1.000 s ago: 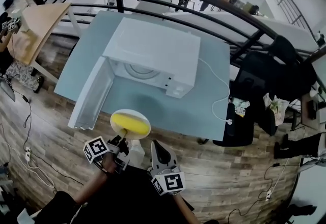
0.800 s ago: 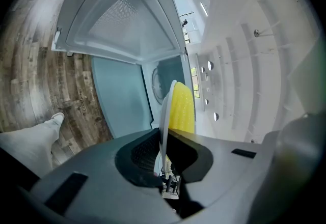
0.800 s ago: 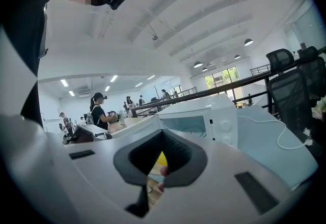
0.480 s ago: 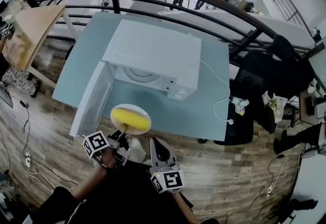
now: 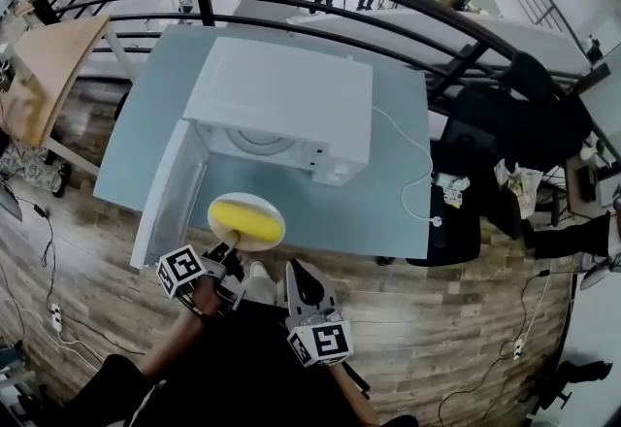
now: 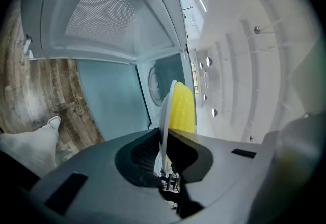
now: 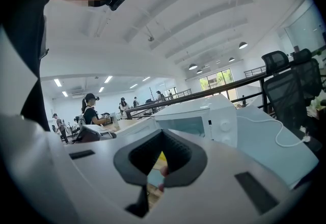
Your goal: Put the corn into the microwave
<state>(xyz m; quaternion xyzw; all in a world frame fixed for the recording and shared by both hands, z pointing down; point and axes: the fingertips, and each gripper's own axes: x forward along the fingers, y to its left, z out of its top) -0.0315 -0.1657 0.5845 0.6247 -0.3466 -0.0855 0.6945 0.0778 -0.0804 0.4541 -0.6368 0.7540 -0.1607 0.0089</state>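
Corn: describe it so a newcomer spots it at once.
Find the white microwave on the blue-grey table, its door open to the left. In front of its opening, the left gripper holds a white plate by its rim. The corn is the yellow cob lying on that plate, the only yellow thing there.

The right gripper's (image 7: pixel 161 147) jaws stand together with nothing between them. Beyond them a white microwave (image 7: pixel 206 116) stands open on the table (image 7: pixel 265 146). A white cable (image 7: pixel 279 127) runs toward the table's right edge, near a black chair (image 7: pixel 285 88).
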